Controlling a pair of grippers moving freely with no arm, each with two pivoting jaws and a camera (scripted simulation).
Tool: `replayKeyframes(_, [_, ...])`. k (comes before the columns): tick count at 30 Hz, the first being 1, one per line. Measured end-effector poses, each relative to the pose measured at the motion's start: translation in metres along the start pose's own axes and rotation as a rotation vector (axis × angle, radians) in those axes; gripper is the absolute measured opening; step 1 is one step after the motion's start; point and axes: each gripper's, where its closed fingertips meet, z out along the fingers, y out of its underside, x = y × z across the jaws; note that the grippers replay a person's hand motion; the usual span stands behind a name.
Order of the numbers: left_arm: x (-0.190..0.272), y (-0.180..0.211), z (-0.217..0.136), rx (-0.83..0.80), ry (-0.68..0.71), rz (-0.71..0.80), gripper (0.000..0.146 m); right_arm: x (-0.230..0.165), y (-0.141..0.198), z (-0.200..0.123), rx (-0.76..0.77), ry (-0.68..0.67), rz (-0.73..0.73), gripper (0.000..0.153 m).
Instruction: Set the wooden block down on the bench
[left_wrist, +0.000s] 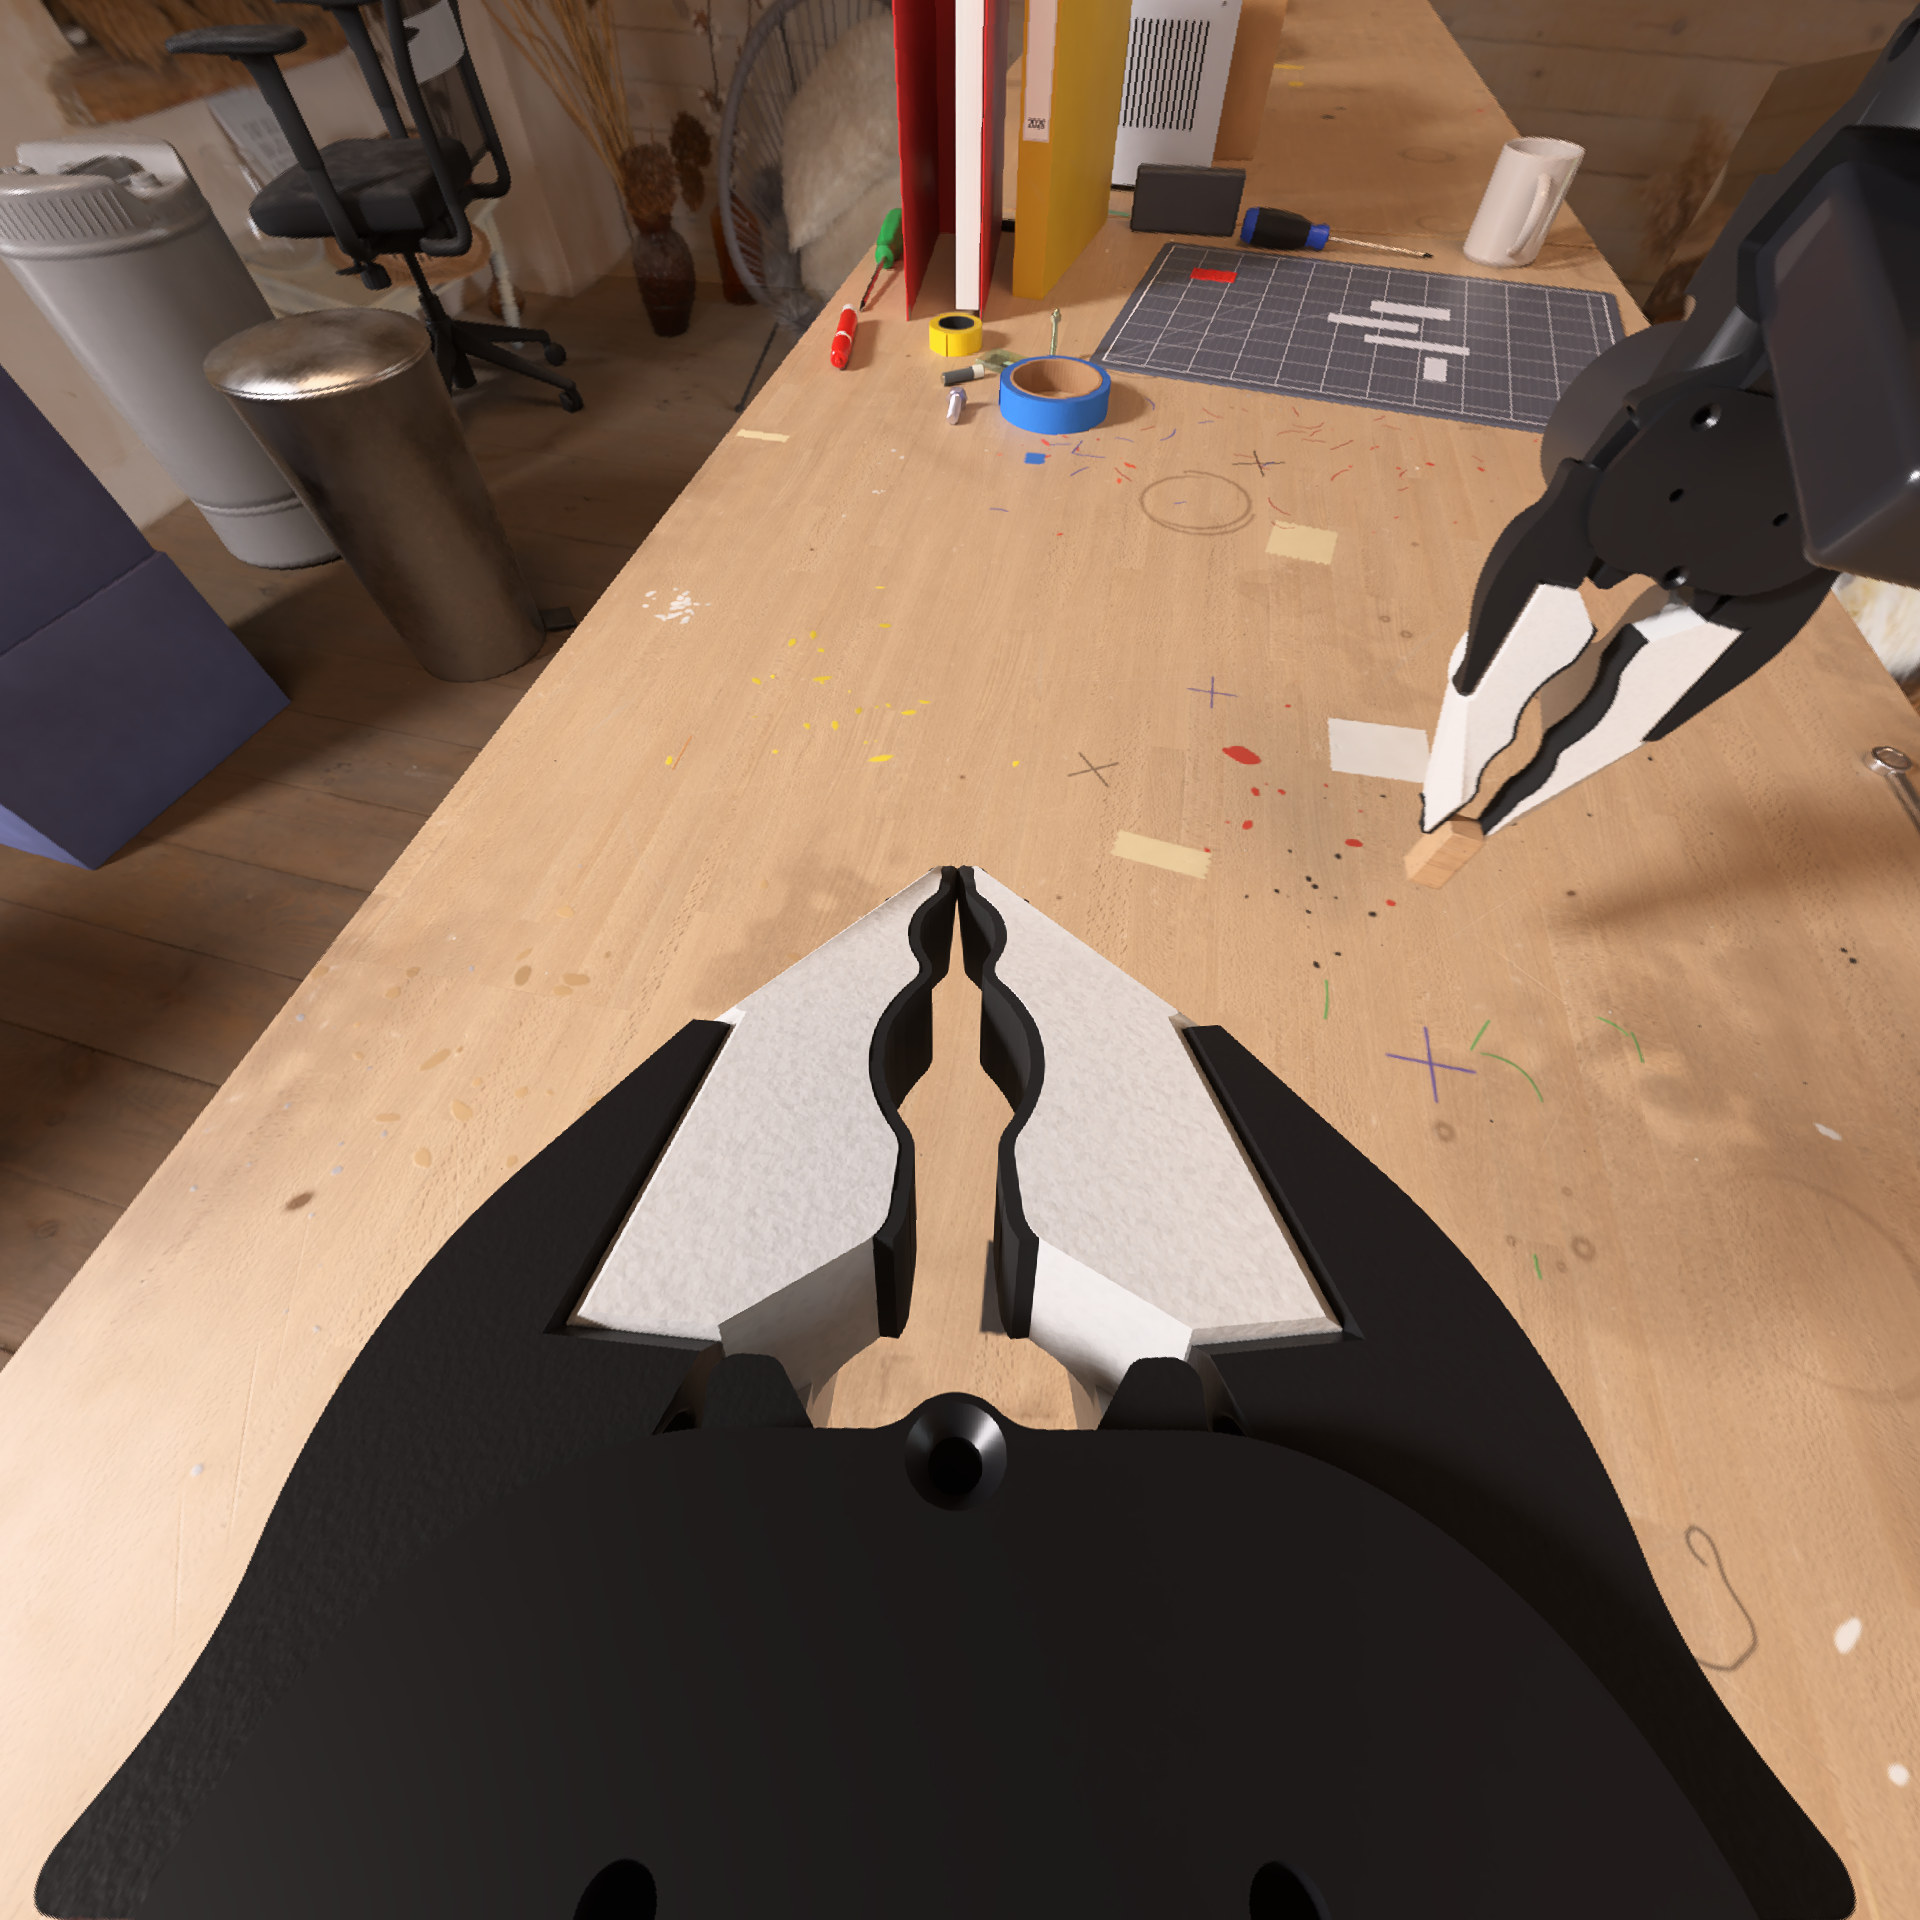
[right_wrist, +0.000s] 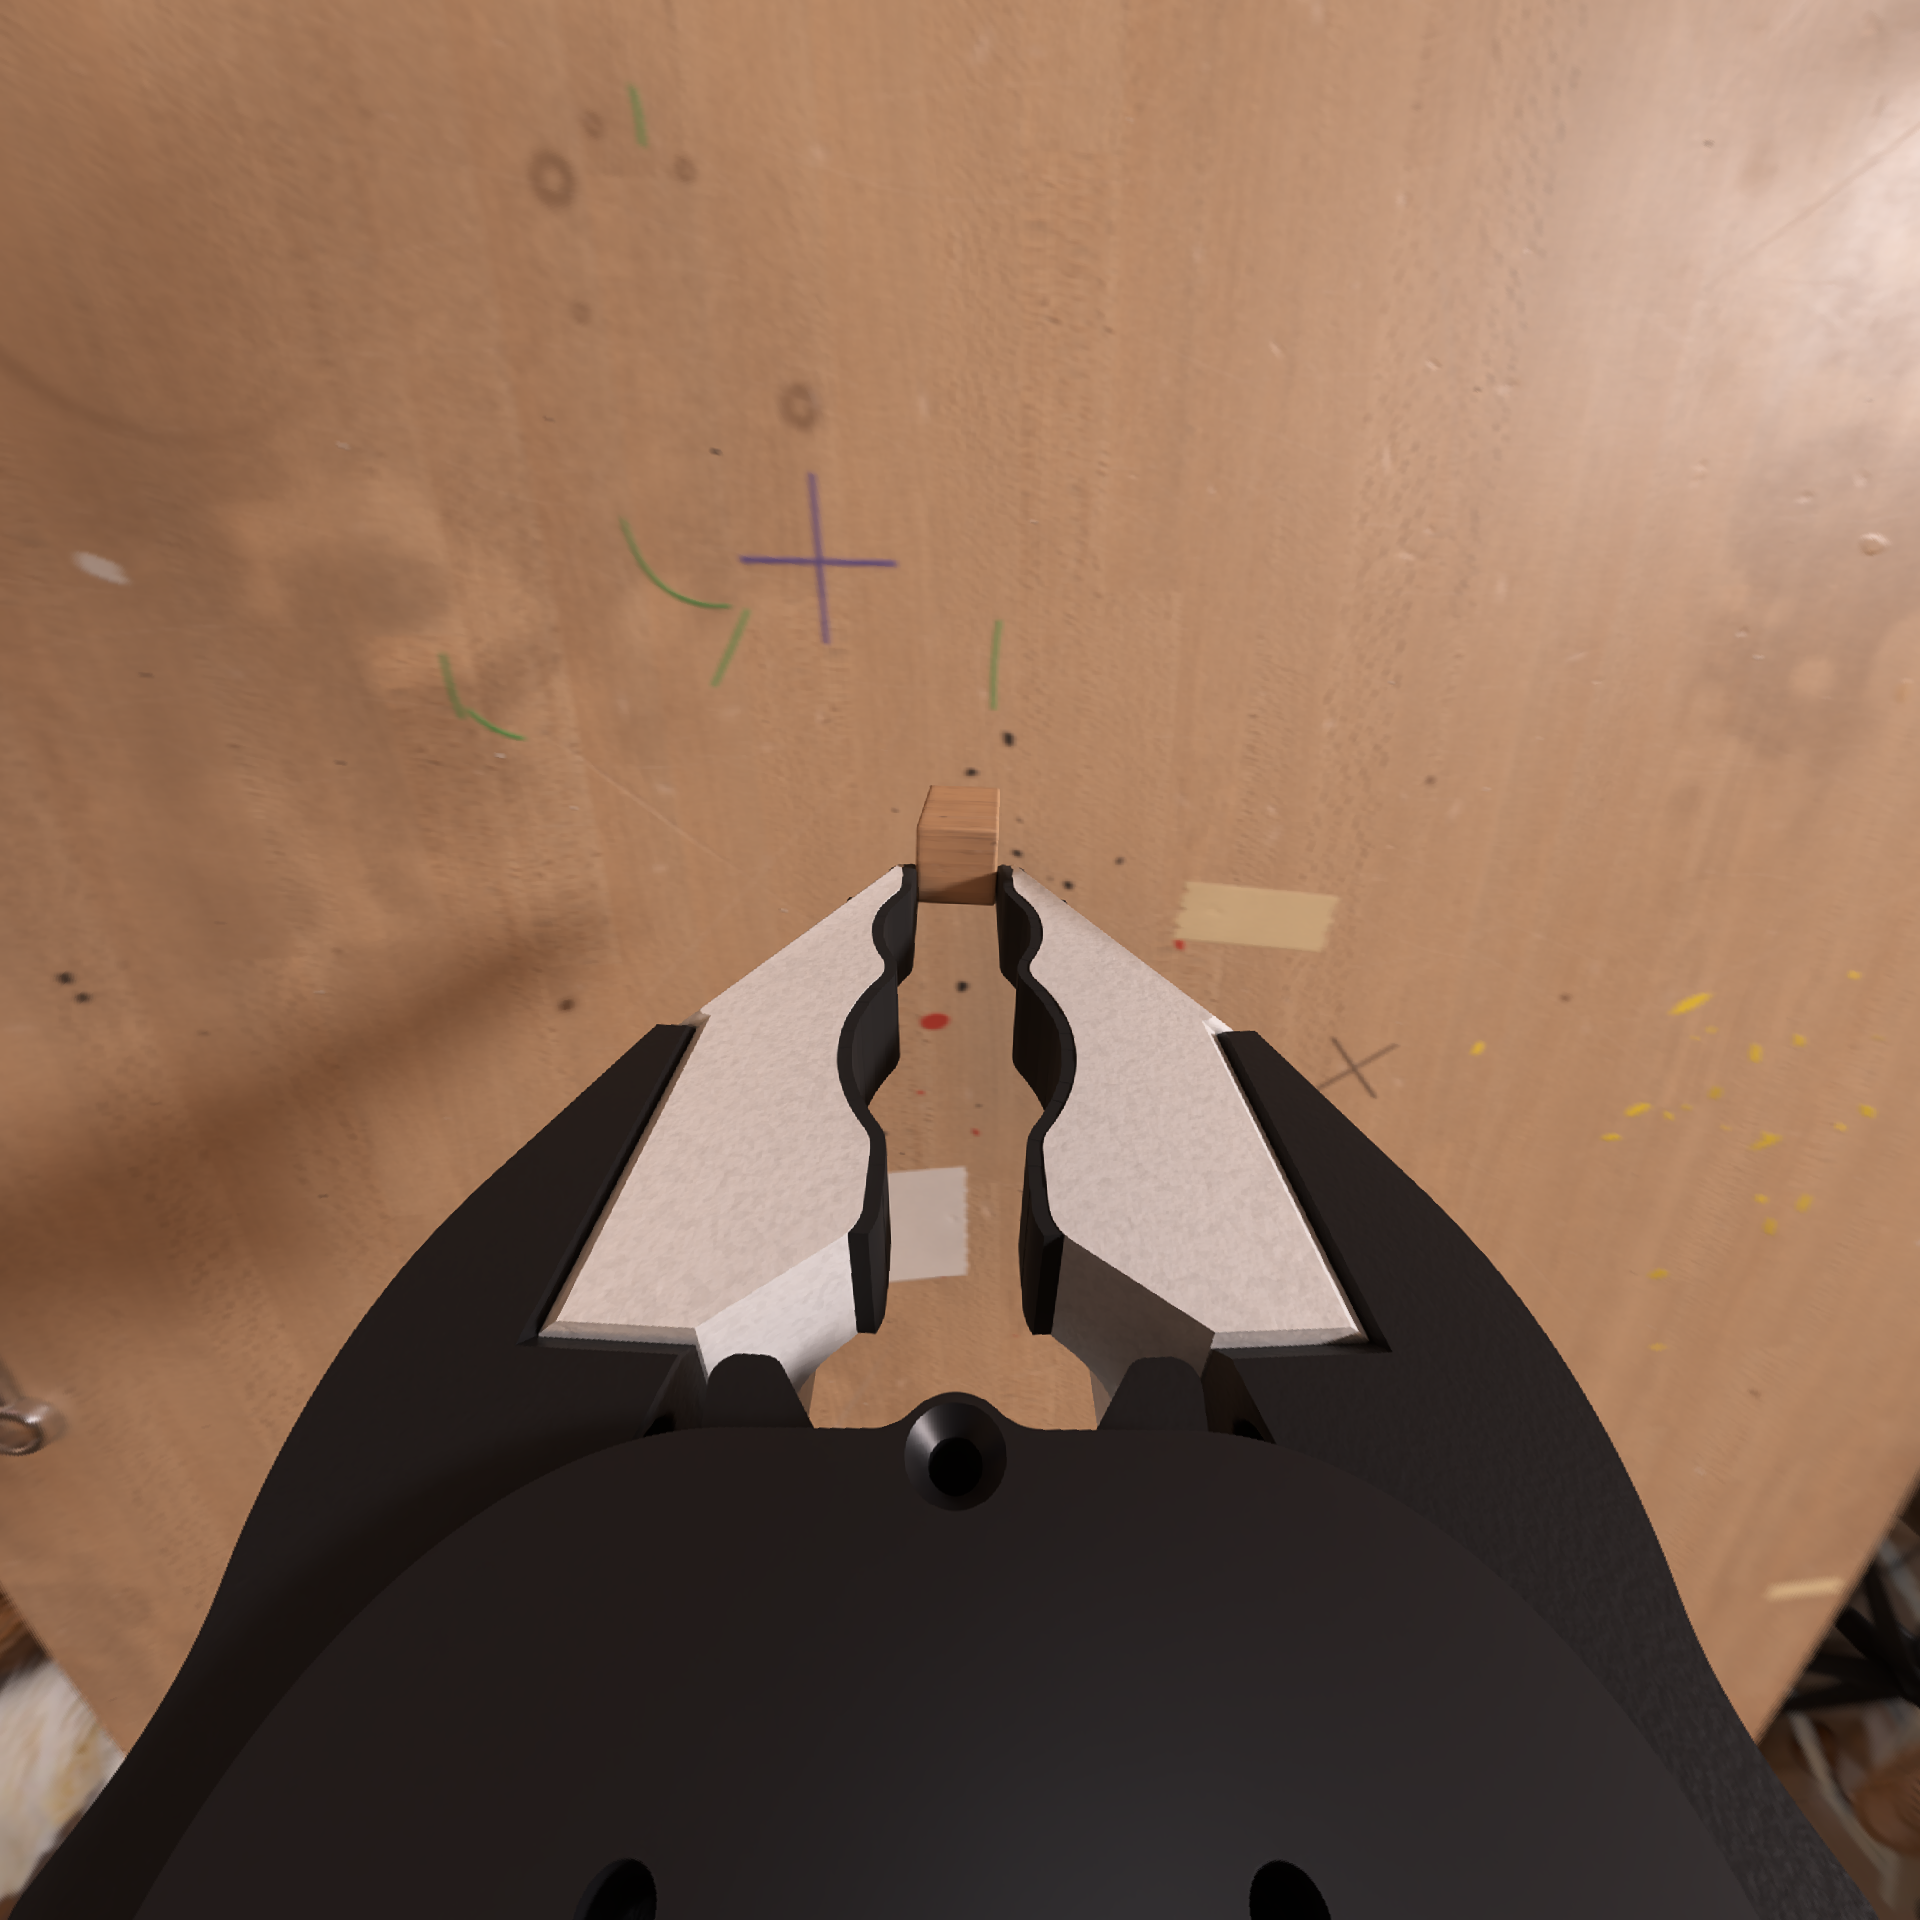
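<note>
The right gripper pinches the block at its fingertips, tilted down over the bench. From the left wrist view the block looks to be on or just above the wood; I cannot tell whether it touches. The left gripper hangs well left of the block, fingers closed to a thin slit with nothing between them.

Nothing stands close to the block: only a white tape patch just behind it, a tan tape strip and red paint drops to its left, and a purple cross beyond it. Far behind the block lie a cutting mat, a blue tape roll, a yellow tape roll, a red marker, a screwdriver, a mug and upright folders.

The bench is pale wood, flecked with paint and pen marks. Off its left edge stand a metal cylinder, a grey bin and an office chair on a plank floor.
</note>
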Motion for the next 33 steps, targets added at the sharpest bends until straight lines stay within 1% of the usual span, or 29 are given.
replayKeyframes(4, [0.000,0.000,0.000,0.000,-0.001,0.002,0.000,-0.020,-0.002,-0.002,0.012,-0.050,0.001,0.015])
replayKeyframes(9, [0.000,0.000,0.000,0.001,0.000,0.000,0.000,-0.038,-0.003,-0.004,0.013,-0.056,-0.012,0.015])
replayKeyframes(14, [0.000,0.000,0.000,0.003,0.003,0.000,0.000,-0.040,0.006,-0.006,-0.004,0.014,0.001,0.015])
replayKeyframes(19, [0.001,0.000,0.001,0.004,0.009,0.000,0.000,-0.041,0.006,-0.002,0.005,0.010,-0.015,0.015])
replayKeyframes(24, [0.001,0.000,0.001,0.002,0.006,0.002,0.000,-0.042,-0.007,-0.005,0.025,-0.098,0.020,0.015])
replayKeyframes(26, [0.001,0.000,0.001,0.001,0.005,0.002,0.000,-0.042,-0.013,-0.014,0.043,-0.172,0.046,0.015])
replayKeyframes(29, [0.001,0.000,0.001,0.001,0.005,0.003,0.000,-0.047,-0.017,-0.031,0.037,-0.333,0.110,0.015])
replayKeyframes(30, [0.001,0.000,0.001,0.001,0.006,0.003,0.000,-0.046,-0.017,-0.035,0.033,-0.353,0.113,0.015])
replayKeyframes(33, [0.001,0.000,0.001,0.001,0.006,0.005,0.000,-0.045,-0.016,-0.040,0.029,-0.330,0.109,0.015])
